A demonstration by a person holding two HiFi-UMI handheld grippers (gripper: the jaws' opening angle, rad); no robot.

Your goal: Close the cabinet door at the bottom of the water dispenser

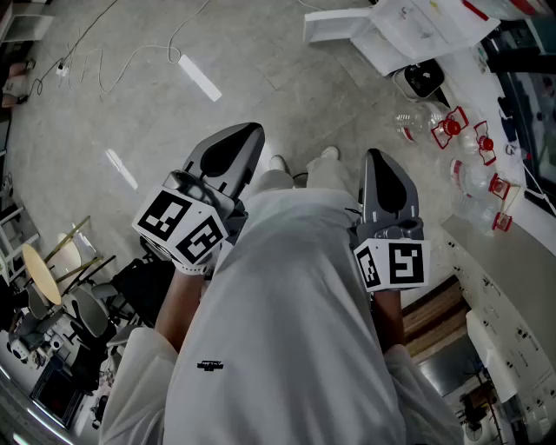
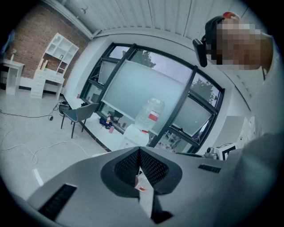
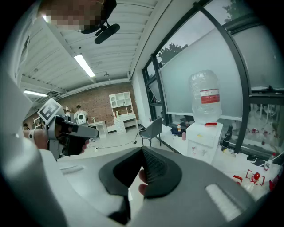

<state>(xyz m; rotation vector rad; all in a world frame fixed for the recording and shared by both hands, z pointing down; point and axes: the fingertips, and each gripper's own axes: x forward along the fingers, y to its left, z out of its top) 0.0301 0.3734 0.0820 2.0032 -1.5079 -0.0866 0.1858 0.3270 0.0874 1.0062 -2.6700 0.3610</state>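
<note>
The water dispenser [image 3: 203, 135] is a white box with a clear bottle [image 3: 205, 96] on top. It stands some way off by the big windows and also shows in the left gripper view, the dispenser [image 2: 134, 134] small beyond the jaws. At this distance I cannot make out how its bottom cabinet door stands. My left gripper [image 1: 247, 132] and right gripper [image 1: 376, 156] are held close to the person's white garment, pointing a little down over the floor. Both have their jaws together with nothing between them: left gripper [image 2: 140, 151], right gripper [image 3: 143, 153].
Several empty water bottles [image 1: 452, 130] with red caps lie on the floor at the right by a white counter [image 1: 508, 261]. White boards [image 1: 408, 26] lie ahead, cables [image 1: 113, 61] run over the floor, and a grey chair [image 2: 80, 113] stands left of the dispenser.
</note>
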